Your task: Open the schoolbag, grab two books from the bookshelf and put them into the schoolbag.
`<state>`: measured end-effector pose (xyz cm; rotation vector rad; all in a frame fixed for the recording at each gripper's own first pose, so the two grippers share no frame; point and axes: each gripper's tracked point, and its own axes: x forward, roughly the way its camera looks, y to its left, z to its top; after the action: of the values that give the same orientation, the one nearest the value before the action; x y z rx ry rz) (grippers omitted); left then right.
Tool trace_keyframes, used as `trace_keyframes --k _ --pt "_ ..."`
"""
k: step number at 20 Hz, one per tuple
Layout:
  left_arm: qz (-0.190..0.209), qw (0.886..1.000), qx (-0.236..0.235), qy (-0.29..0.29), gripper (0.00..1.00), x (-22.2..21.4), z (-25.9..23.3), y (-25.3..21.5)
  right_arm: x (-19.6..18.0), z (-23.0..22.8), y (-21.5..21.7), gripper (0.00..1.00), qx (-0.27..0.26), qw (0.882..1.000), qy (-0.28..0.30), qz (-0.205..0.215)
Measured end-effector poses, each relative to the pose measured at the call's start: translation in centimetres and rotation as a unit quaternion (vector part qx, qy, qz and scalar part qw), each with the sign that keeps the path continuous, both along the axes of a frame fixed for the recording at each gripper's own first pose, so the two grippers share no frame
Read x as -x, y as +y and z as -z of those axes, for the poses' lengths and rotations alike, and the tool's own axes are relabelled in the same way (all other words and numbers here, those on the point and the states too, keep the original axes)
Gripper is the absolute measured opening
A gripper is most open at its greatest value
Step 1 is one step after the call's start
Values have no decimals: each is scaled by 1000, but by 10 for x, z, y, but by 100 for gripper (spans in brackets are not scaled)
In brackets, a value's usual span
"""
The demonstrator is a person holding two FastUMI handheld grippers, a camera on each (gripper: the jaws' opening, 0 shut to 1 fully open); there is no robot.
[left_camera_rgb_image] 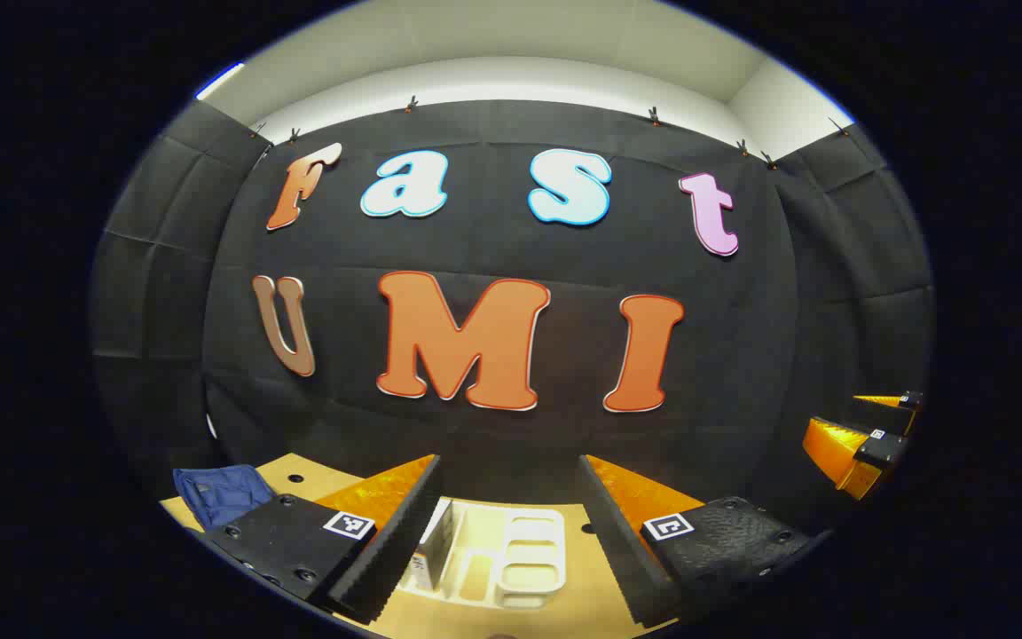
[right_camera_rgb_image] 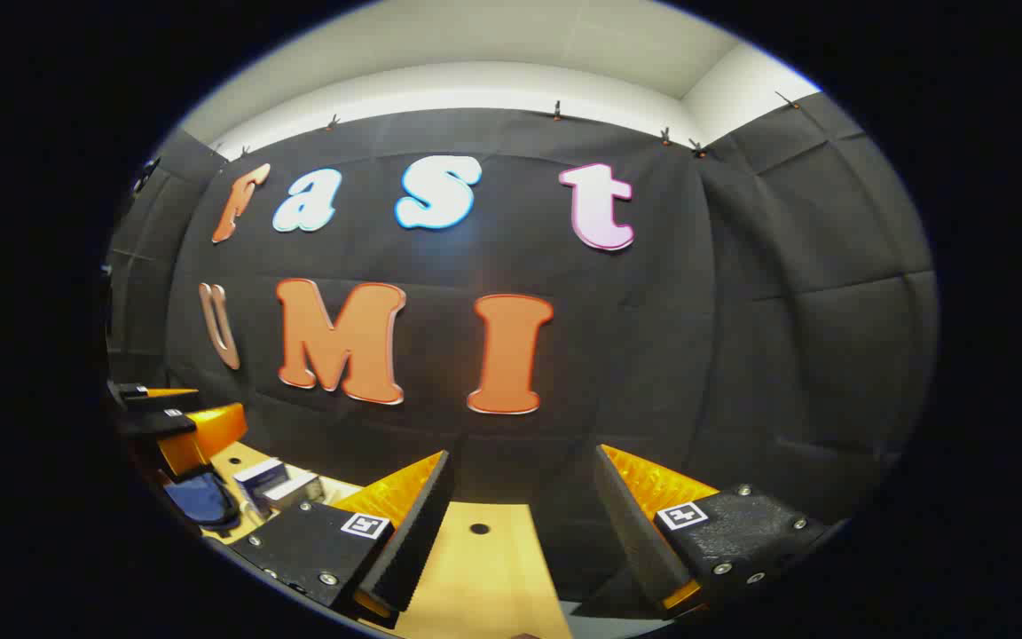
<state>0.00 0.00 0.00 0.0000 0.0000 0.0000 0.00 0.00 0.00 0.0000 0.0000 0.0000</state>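
Two grippers are held above a wooden table, both with fingers spread wide and nothing between them. In the left gripper view, going left to right: one dark blue schoolbag lies at the table's far left edge; the left gripper hangs over one white bookshelf with several compartments, where one book stands at its left end; the right gripper shows at the far right. In the right gripper view, left to right: the left gripper is above the schoolbag, two books stand just beside the bag, and the right gripper hovers over bare tabletop.
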Motion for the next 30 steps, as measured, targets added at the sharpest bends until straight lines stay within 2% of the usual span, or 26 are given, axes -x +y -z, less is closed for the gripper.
trace_keyframes --k 1,2,3,5,11,15,19,23,30 --pt "-6 1000 -6 1 92 3 0 18 3 1 16 100 7 1000 0 -6" --pt "-15 1000 -11 2 94 5 0 40 5 3 33 83 11 1000 2 -18" --pt "-25 1000 -11 4 92 6 -2 62 7 6 54 94 8 999 12 -30" --pt "-24 1000 -3 1 94 1 -7 99 9 7 91 94 -1 999 22 -37" --pt "2 1000 -23 -12 94 -41 -25 205 -16 -4 185 94 -28 999 16 -1" --pt "15 999 -37 -35 92 -67 -39 262 -31 -7 231 94 -25 999 15 21" --pt "38 998 -47 -33 92 -86 -34 294 -31 -3 264 94 -21 999 14 39" --pt "55 997 -47 -37 92 -92 -23 301 -33 12 276 94 -21 998 25 47" --pt "34 999 -8 -30 94 -81 17 287 -41 42 264 94 -19 999 42 27"
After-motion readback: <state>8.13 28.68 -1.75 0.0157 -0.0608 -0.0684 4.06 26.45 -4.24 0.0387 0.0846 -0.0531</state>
